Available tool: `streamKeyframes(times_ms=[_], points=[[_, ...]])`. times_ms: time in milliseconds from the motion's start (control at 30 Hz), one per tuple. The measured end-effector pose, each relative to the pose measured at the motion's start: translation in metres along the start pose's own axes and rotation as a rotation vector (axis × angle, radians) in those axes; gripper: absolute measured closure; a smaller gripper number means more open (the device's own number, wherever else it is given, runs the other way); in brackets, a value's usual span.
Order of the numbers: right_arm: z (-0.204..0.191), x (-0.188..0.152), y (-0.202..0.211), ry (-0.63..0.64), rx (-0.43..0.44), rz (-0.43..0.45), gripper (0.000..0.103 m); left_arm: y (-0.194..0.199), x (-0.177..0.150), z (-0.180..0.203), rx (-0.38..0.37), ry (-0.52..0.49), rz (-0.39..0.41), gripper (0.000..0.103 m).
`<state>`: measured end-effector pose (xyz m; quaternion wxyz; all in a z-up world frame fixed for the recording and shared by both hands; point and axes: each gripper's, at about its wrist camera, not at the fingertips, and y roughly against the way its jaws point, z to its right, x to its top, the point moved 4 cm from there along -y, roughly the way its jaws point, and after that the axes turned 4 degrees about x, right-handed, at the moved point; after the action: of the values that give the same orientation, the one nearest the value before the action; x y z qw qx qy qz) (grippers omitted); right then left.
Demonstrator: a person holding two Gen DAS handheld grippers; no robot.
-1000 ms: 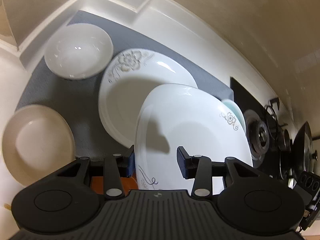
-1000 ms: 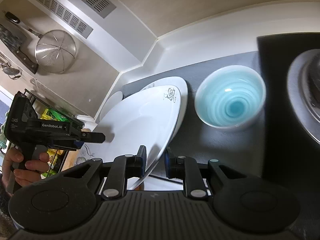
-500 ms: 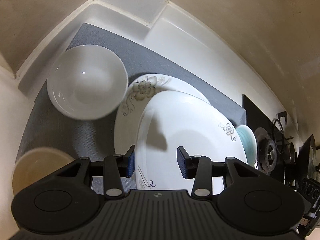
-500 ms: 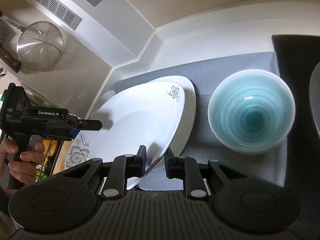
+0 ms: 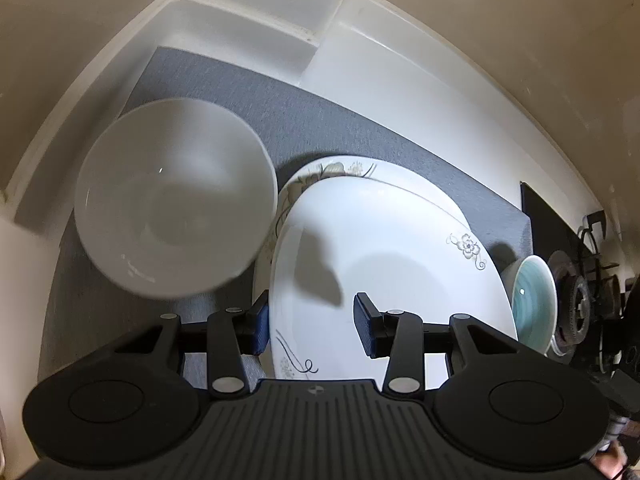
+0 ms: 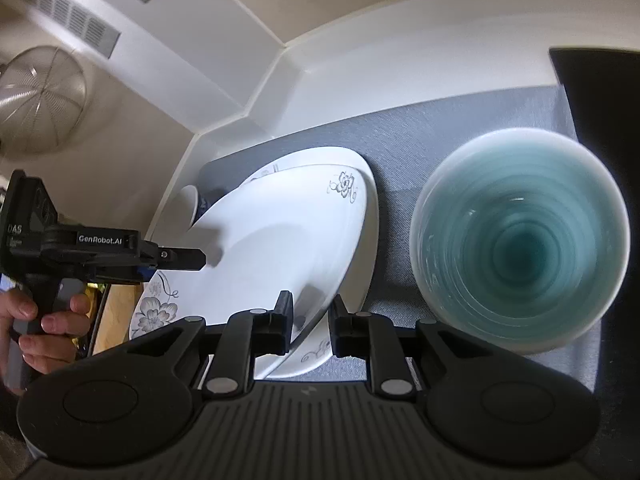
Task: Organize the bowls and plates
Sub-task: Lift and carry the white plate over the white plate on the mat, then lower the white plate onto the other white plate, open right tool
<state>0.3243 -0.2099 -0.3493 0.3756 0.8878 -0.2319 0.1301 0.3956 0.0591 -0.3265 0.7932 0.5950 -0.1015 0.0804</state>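
Apparently right gripper [image 6: 310,322] pinching top plate [image 6: 280,240], over lower plate [image 5: 400,174], left gripper [image 5: 310,330] agape

beside the stacked floral plates [image 5: 384,264] we find a white bowl [image 5: 172,208] crowding one side and a teal bowl [image 6: 520,240] the other; bare grey mat [image 5: 304,120] lies open behind the plates, toward the wall.

left gripper [image 5: 310,328] jaws wide apart, hand [image 6: 38,330] on its handle; right gripper [image 6: 310,322] jaws narrowly parted.
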Motion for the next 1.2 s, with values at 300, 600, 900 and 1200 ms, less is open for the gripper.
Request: streamKeyframes(times_ms=[300,600,900,1200], points=[[0.011,0.004,-0.005,-0.056,0.011,0.017,0.084,-0.017,0.003,0.001,0.032,-0.055,0.012,0.060],[0.021,-0.003,0.002,-0.171,0.026,0.066,0.089,-0.020,0.001,0.003,0.029,-0.057,0.024,0.060],[0.021,-0.007,0.006,-0.161,0.009,0.088,0.093,-0.006,-0.004,-0.007,0.012,-0.003,0.023,0.060],[-0.001,-0.002,-0.003,0.038,-0.085,0.043,0.091,0.000,-0.030,-0.004,0.156,-0.065,0.038,0.060]])
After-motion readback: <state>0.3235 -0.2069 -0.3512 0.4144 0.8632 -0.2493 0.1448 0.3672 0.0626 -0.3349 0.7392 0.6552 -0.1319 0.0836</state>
